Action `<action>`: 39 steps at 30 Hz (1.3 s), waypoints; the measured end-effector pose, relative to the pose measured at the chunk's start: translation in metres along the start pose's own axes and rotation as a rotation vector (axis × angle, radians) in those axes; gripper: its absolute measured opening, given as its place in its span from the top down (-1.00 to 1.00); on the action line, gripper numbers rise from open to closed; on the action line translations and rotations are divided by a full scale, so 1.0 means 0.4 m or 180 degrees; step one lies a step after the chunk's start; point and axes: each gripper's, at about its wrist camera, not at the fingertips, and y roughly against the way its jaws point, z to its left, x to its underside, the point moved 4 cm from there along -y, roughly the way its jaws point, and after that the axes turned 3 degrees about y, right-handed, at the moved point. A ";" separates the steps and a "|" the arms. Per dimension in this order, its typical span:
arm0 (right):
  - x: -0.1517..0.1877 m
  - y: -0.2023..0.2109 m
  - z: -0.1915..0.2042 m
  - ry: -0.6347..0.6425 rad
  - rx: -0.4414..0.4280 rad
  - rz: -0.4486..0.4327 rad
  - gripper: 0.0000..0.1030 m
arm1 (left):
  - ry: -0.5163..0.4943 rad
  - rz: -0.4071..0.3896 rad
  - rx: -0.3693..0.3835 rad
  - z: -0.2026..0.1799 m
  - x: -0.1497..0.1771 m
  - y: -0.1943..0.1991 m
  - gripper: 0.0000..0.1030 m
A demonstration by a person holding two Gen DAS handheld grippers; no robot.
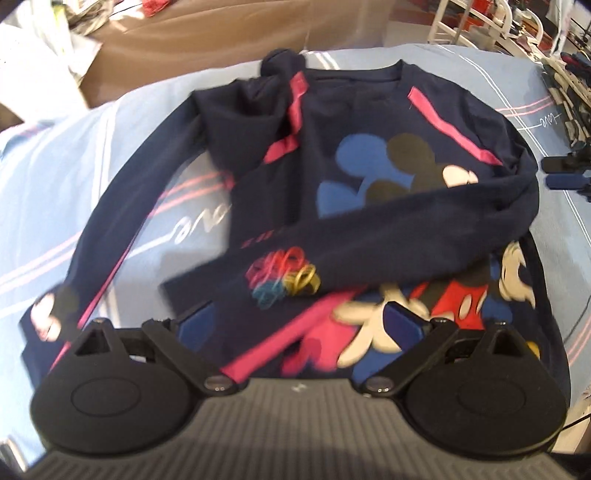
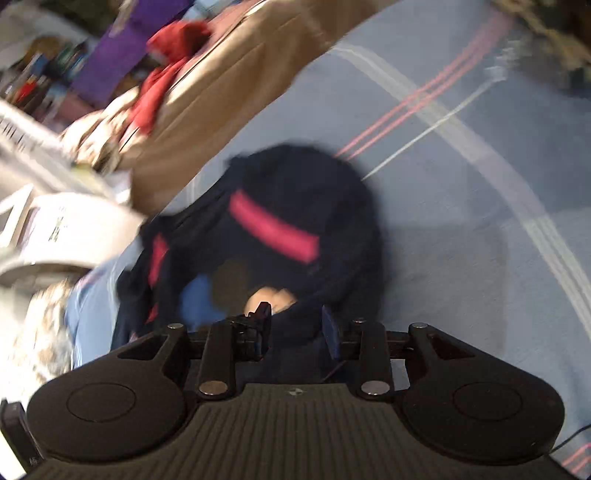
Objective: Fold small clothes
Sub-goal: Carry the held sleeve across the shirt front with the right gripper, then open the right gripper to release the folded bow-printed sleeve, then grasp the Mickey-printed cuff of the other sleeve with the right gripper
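A navy sweatshirt (image 1: pixel 332 155) with pink stripes and a cartoon mouse print lies front up on the light blue sheet (image 1: pixel 92 162). One sleeve (image 1: pixel 388 229) is folded across the chest, its cuff at the lower left. The other sleeve (image 1: pixel 107 236) stretches out toward the lower left. My left gripper (image 1: pixel 299 321) hovers over the hem, open wide with nothing between its fingers. In the right wrist view, my right gripper (image 2: pixel 295 326) stands open at the sweatshirt's (image 2: pixel 303 192) blurred shoulder edge; dark cloth lies between its fingers and the pads do not press it. Its blue fingers (image 1: pixel 565 181) show at the far right.
The blue sheet (image 2: pixel 461 240) has pink and white stripes. A brown cover (image 1: pixel 166 48) lies beyond the sweatshirt, with a red garment (image 2: pixel 162 74) and loose clutter on it. White shelving (image 1: pixel 480 22) stands at the back right.
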 end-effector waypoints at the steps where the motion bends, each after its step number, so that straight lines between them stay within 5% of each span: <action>1: -0.021 0.001 -0.028 -0.0077 0.0041 -0.0026 -0.08 | -0.0023 0.0013 0.0002 -0.011 -0.010 -0.011 -0.88; 8: -0.081 -0.096 -0.089 -0.0453 -0.0063 0.0039 0.01 | -0.0245 0.0108 -0.0056 -0.085 -0.010 -0.055 -0.88; 10: -0.094 -0.114 -0.093 -0.0408 -0.0094 0.0112 0.48 | -0.0253 0.0123 -0.0069 -0.089 -0.007 -0.056 -0.88; 11: -0.100 -0.111 -0.087 -0.0351 -0.0041 0.0092 0.88 | -0.0244 0.0148 -0.0081 -0.089 -0.006 -0.059 -0.88; 14: -0.137 -0.075 -0.051 -0.0047 0.0218 -0.0001 0.88 | -0.0172 0.0115 -0.0103 -0.084 -0.008 -0.056 -0.88; 21: -0.288 -0.074 0.004 -0.0011 0.0153 -0.0013 0.88 | -0.0106 0.0096 -0.0175 -0.075 -0.019 -0.075 -0.88; 23: -0.302 -0.133 0.020 0.0056 -0.0004 0.0109 0.73 | -0.0084 0.0096 -0.0227 -0.071 -0.020 -0.080 -0.89; 24: -0.303 -0.161 0.020 0.0076 0.0044 0.0175 0.32 | -0.0075 0.0120 -0.0259 -0.069 -0.019 -0.084 -0.89; 26: -0.295 -0.181 0.016 0.0189 0.0511 0.0139 -0.16 | -0.0076 0.0179 -0.0329 -0.063 -0.014 -0.087 -0.89; 29: -0.256 -0.104 0.042 0.0687 0.0823 -0.0337 -0.18 | -0.0030 0.0114 -0.0395 -0.048 -0.001 -0.070 -0.89; 33: -0.136 0.001 0.050 0.1083 0.0608 -0.0598 -0.15 | 0.0076 0.0217 -0.0497 -0.019 0.023 -0.085 -0.91; 39: -0.031 -0.017 -0.086 0.0174 0.0424 -0.0460 -0.31 | 0.0050 0.0429 -0.0587 0.003 0.071 -0.110 -0.92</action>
